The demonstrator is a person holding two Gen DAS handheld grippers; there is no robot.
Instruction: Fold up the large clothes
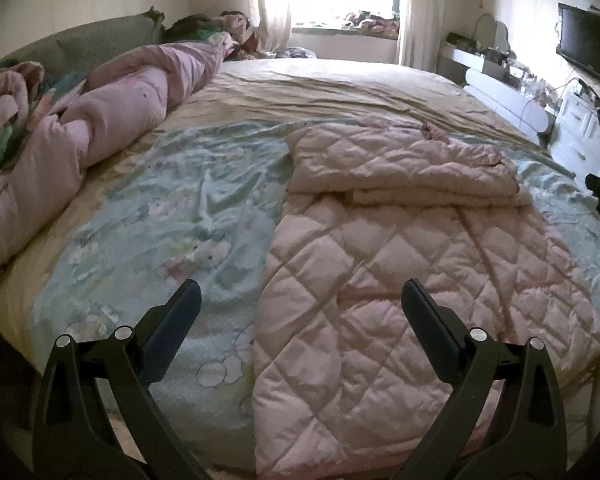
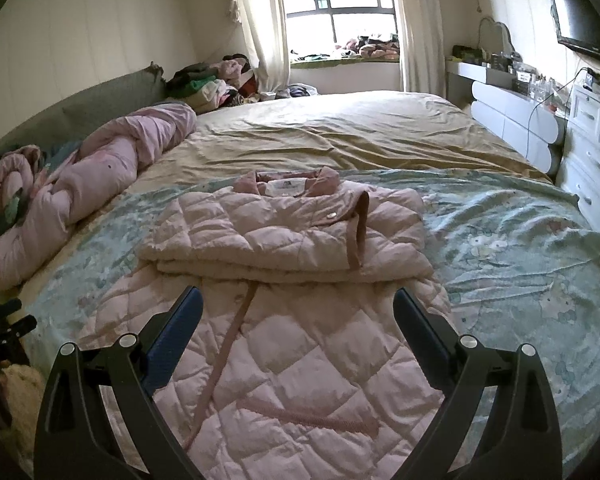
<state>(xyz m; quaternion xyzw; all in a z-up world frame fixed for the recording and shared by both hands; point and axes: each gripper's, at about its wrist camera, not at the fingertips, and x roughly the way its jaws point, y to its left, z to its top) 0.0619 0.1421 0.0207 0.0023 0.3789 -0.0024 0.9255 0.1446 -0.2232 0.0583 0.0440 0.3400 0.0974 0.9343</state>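
Observation:
A long pink quilted coat (image 2: 292, 320) lies flat on the bed, its lower part toward me. Its sleeves are folded in across the chest (image 2: 284, 236), with the collar (image 2: 288, 184) at the far end. The coat also shows in the left wrist view (image 1: 400, 280), right of centre. My left gripper (image 1: 302, 292) is open and empty above the coat's left edge near the hem. My right gripper (image 2: 298, 298) is open and empty above the coat's lower half. Neither touches the coat.
A pale green printed sheet (image 2: 520, 248) covers the near part of the bed, over a tan sheet (image 2: 340, 132). A rolled pink duvet (image 2: 100, 172) lies along the left. A clothes pile (image 2: 216, 84) sits by the window. A white dresser (image 2: 580, 152) stands right.

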